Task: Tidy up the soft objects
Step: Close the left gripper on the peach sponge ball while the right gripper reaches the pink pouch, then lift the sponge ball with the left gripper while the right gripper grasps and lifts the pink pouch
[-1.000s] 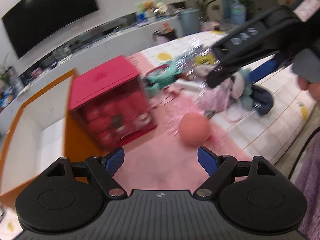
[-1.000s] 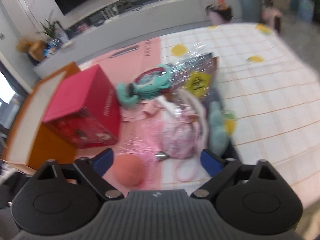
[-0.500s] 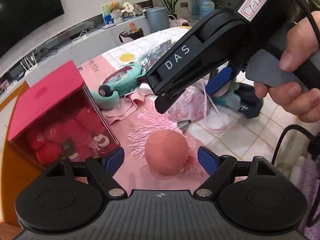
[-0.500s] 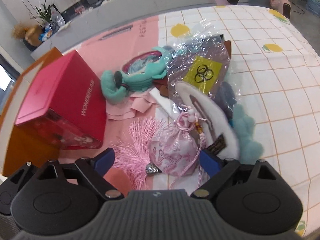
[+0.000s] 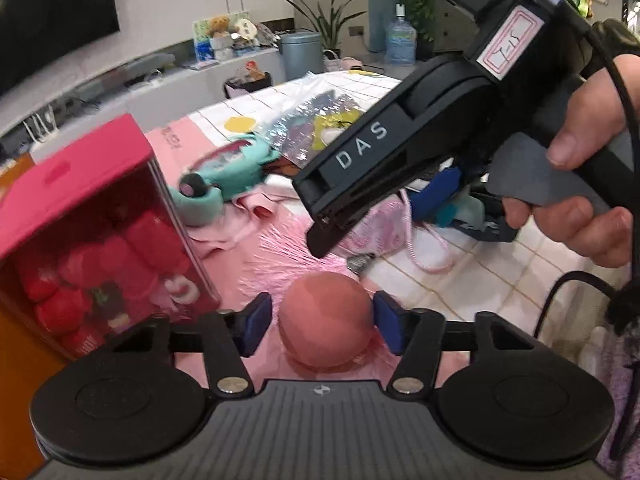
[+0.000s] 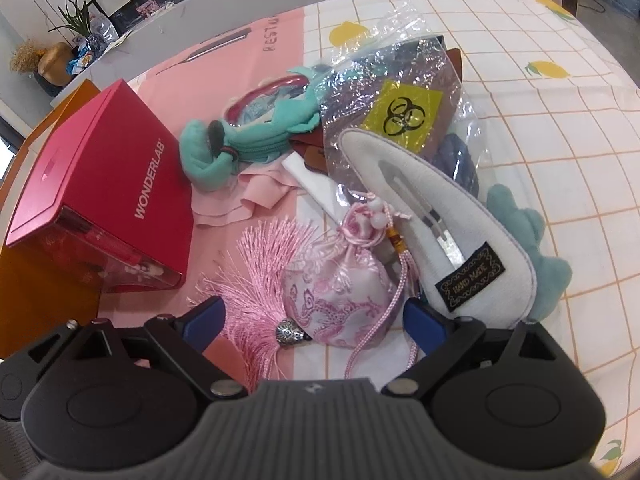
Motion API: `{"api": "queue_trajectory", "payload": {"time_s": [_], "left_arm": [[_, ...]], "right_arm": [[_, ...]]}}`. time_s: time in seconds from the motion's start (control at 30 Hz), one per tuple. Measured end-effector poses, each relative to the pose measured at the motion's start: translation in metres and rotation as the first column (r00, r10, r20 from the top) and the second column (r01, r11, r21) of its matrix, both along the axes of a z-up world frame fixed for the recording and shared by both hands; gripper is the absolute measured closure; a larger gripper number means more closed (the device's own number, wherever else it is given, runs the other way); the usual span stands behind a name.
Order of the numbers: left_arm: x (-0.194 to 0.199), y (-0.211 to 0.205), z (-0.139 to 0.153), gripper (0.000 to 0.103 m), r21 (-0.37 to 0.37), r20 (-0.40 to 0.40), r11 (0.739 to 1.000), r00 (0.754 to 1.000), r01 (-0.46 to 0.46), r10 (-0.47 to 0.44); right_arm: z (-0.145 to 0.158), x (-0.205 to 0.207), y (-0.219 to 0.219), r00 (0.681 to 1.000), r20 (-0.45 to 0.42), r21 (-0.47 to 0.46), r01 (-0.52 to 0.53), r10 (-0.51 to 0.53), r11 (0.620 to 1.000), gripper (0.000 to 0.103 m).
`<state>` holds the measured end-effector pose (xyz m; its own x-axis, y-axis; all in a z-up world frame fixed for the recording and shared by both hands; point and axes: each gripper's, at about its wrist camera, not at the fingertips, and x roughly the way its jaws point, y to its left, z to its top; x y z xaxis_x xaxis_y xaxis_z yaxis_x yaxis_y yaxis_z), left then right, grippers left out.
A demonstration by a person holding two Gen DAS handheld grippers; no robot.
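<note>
**Soft items grouped on a covered table beside a box**

A ball (image 5: 325,316) is being framed between the closing fingers of the left gripper (image 5: 318,326), at the table's near edge. A boxed toy set (image 6: 100,204) is being seen to the left of the pile. A drawstring pouch (image 6: 340,292) is being straddled by the right gripper (image 6: 316,320), its tassel (image 6: 260,272) spread to the left. A padded hair clip (image 6: 432,224) is lying just right of the pouch, partly on a plastic bag (image 6: 400,96) behind it. A plush purse (image 6: 248,136) is being seen between box and bag, on a folded cloth (image 6: 240,196). A plush toy (image 6: 532,248) is partly hidden behind the clip.
</note>
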<state>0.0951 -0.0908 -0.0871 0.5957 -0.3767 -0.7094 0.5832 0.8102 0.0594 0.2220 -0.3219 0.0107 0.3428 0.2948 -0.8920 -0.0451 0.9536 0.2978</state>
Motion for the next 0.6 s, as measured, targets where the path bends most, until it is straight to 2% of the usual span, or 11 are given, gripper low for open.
{"api": "queue_trajectory", "payload": {"time_s": [0.03, 0.13, 0.27, 0.43, 0.53, 0.57, 0.6], "left_arm": [[-0.001, 0.001, 0.0, 0.044, -0.007, -0.01, 1.0, 1.0, -0.003, 0.003], [-0.003, 0.001, 0.002, 0.046, -0.007, 0.011, 1.0, 1.0, -0.001, 0.001], [-0.007, 0.004, 0.002, 0.047, -0.013, 0.021, 1.0, 1.0, -0.02, 0.02], [-0.016, 0.016, 0.012, 0.047, -0.056, 0.014, 0.996, 0.998, -0.065, 0.066], [-0.026, 0.023, 0.02, 0.047, -0.086, 0.021, 0.994, 0.997, -0.074, 0.076], [-0.03, 0.025, 0.023, 0.047, -0.091, 0.029, 0.993, 0.996, -0.078, 0.081], [-0.034, 0.027, 0.026, 0.047, -0.095, 0.039, 0.992, 0.995, -0.084, 0.088]], "right_arm": [[0.0, 0.0, 0.0, 1.0, -0.002, 0.0, 0.0, 0.0, 1.0, 0.009], [-0.002, -0.001, 0.0, 1.0, -0.018, 0.007, -0.005, 0.005, 1.0, 0.009], [-0.001, -0.001, -0.001, 1.0, -0.01, 0.015, -0.001, 0.001, 1.0, 0.009], [0.0, 0.0, -0.004, 0.999, 0.014, 0.055, 0.037, -0.038, 0.998, 0.009], [-0.001, 0.002, -0.005, 0.998, 0.024, 0.045, 0.061, -0.062, 0.997, 0.009], [-0.002, 0.002, -0.004, 0.998, 0.025, 0.036, 0.057, -0.058, 0.998, 0.01], [-0.004, 0.002, -0.002, 0.998, 0.028, 0.027, 0.048, -0.049, 0.998, 0.015]]}}
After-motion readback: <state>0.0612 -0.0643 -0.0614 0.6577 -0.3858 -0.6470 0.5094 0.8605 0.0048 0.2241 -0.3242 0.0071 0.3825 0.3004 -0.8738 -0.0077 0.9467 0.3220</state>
